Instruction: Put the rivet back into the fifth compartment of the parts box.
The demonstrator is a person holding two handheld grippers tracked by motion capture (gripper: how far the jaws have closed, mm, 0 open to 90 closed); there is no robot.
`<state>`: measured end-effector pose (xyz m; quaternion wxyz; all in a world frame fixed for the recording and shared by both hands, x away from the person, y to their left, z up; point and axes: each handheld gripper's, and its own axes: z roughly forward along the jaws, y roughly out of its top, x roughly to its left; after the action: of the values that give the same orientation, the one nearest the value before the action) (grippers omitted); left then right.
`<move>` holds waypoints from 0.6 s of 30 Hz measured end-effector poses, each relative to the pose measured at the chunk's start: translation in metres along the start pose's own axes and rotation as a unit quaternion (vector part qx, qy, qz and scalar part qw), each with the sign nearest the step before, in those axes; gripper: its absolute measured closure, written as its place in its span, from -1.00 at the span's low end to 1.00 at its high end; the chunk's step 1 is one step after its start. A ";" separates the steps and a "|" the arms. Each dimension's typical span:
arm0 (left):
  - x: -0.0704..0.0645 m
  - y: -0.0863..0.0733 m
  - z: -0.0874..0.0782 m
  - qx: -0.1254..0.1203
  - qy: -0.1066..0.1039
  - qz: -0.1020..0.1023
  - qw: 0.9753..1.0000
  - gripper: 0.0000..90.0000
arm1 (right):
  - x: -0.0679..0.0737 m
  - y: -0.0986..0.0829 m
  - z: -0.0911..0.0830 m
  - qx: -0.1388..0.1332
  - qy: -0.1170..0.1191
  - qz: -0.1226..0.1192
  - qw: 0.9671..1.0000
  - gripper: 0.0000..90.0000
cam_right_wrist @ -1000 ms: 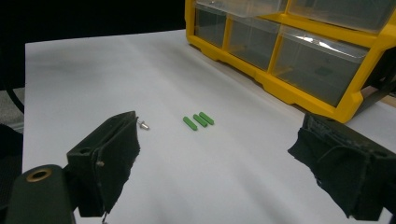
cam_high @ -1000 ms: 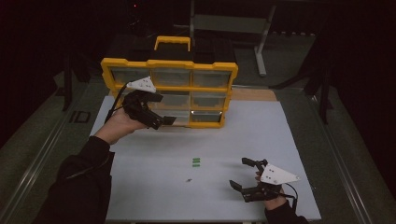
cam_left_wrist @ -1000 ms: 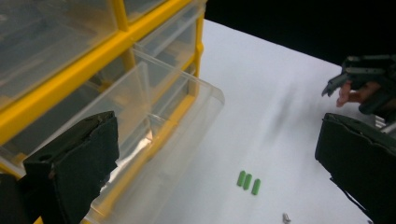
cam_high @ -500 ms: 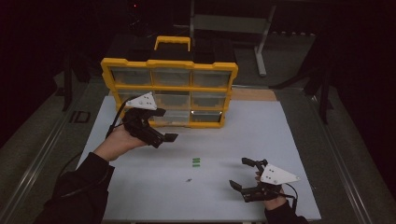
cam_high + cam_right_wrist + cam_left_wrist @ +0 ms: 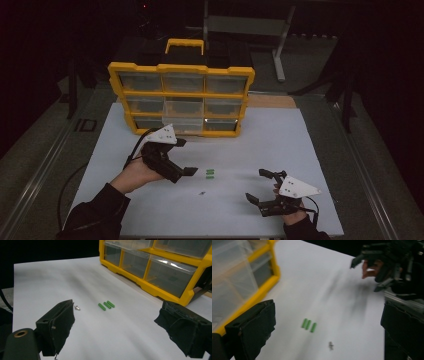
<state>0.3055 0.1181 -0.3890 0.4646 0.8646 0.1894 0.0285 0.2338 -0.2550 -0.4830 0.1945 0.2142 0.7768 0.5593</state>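
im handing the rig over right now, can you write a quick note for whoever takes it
Left gripper: open, empty, held just above the table beside the three green pieces.
Right gripper: open, empty, low at the near right of the white table.
Things: the green pieces lie side by side mid-table; a small metal screw lies apart, nearer the person. The yellow drawer organizer stands at the far edge.
Done: nothing picked up.
Left: probably grasping the green pieces, the left gripper being closest.

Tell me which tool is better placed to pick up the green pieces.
Left. The left tool is open, with its tip just beside the green pieces on the white table. The right tool is open too, but sits farther off near the table's front edge.
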 end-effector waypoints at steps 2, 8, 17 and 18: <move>-0.003 -0.005 0.005 -0.002 -0.008 -0.004 1.000 -1.00 | 0.000 0.000 0.000 -0.002 -0.001 -0.002 1.000 -0.73; -0.011 -0.020 0.021 0.002 -0.013 -0.002 1.000 -1.00 | 0.000 0.000 0.000 -0.001 -0.001 -0.001 1.000 -0.73; -0.020 -0.040 0.047 0.019 -0.033 -0.002 0.999 -0.94 | 0.000 0.000 -0.001 -0.001 0.000 -0.001 1.000 -0.73; -0.021 -0.042 0.050 0.020 -0.033 -0.003 0.999 -0.92 | 0.000 0.000 -0.001 -0.001 -0.001 -0.001 1.000 -0.73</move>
<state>0.2849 0.0921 -0.4492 0.4531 0.8736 0.1775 -0.0053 0.2338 -0.2556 -0.4828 0.1959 0.2138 0.7763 0.5596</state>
